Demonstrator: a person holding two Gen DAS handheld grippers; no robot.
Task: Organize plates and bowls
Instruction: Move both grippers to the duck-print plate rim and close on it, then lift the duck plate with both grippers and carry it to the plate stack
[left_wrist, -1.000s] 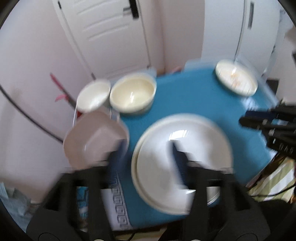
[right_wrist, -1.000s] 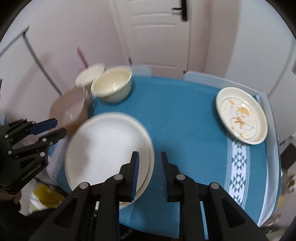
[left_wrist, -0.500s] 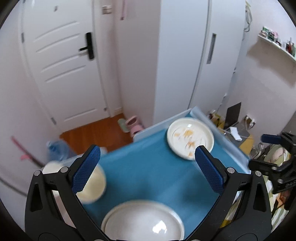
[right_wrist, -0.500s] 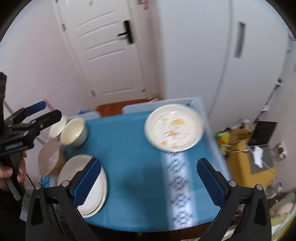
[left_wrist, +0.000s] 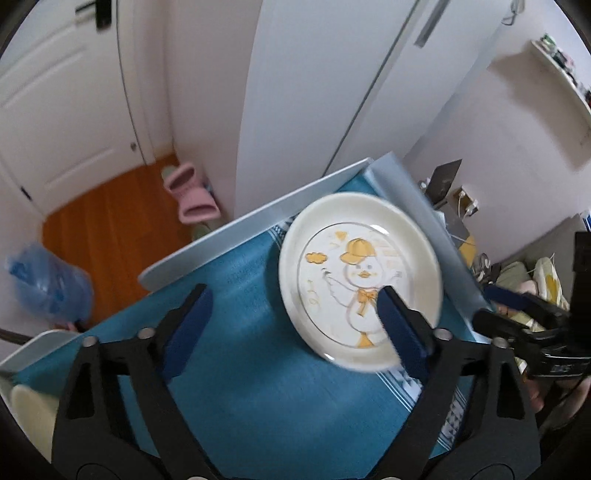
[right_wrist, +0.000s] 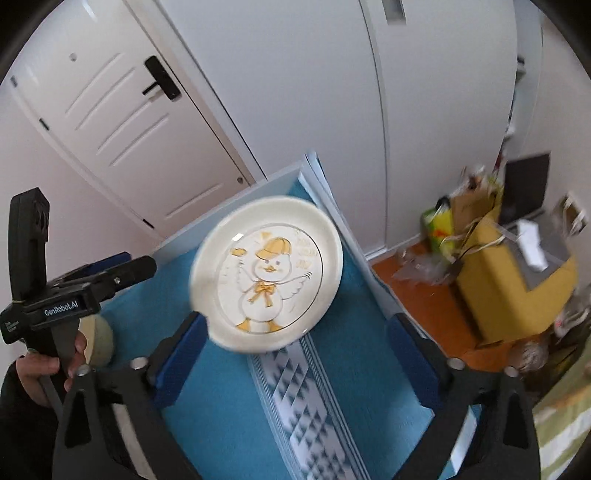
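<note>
duck plate ahead of right hand-held gripper, untouched

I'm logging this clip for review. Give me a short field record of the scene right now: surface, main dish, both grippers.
surface: blue tablecloth
main dish: duck plate, flat on the cloth near the table's far corner
left gripper: jaws closing, nothing between them, one finger over the plate's near rim
right gripper: jaws closing, nothing gripped, plate just ahead

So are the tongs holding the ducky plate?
No. Both the left tongs and right tongs are closing but empty; the duck plate lies untouched on the tablecloth.
</note>
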